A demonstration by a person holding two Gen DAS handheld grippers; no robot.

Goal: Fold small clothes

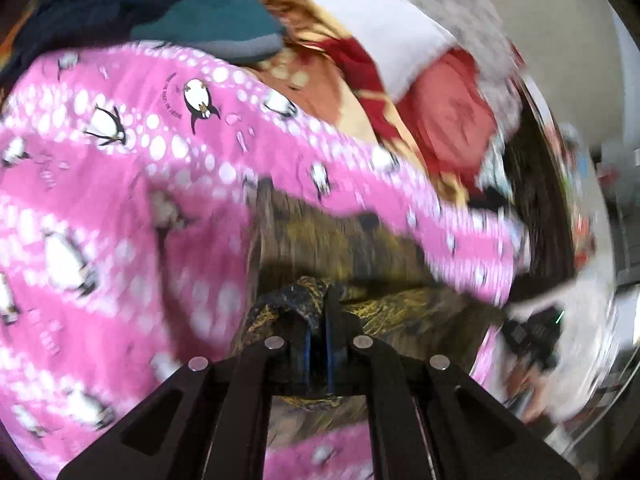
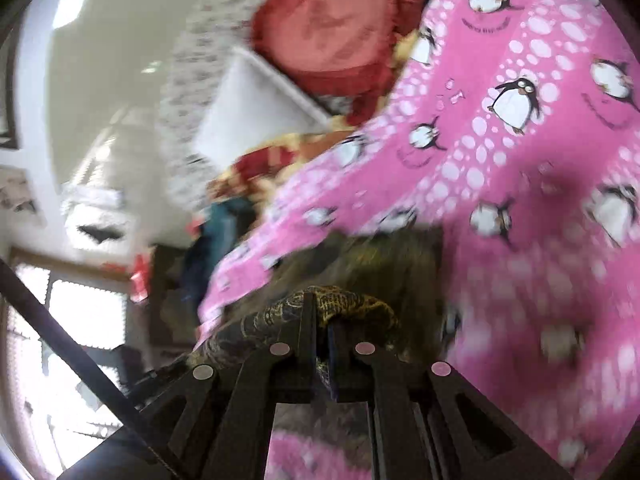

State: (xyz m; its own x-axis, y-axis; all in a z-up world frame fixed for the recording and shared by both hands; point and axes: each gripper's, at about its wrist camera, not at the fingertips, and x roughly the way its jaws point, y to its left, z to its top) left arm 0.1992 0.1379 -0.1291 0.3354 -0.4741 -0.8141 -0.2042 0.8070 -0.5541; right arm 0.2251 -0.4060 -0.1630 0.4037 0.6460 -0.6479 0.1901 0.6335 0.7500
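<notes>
A dark olive and gold patterned garment (image 1: 344,240) hangs over the pink penguin blanket (image 1: 120,184). In the left wrist view my left gripper (image 1: 320,300) is shut on a bunched edge of it, the cloth wrapped over the fingertips. In the right wrist view my right gripper (image 2: 320,312) is likewise shut on another bunched edge of the same garment (image 2: 380,256), which stretches away above the pink blanket (image 2: 520,160). Both views are motion-blurred.
A pile of dark blue and teal clothes (image 1: 168,12) lies at the blanket's far side. A red heart-shaped cushion (image 2: 328,28) and a white pillow (image 2: 248,112) lie beyond. A blurred black device (image 1: 532,340) shows at the right of the left wrist view. A bright window (image 2: 80,312) is at left.
</notes>
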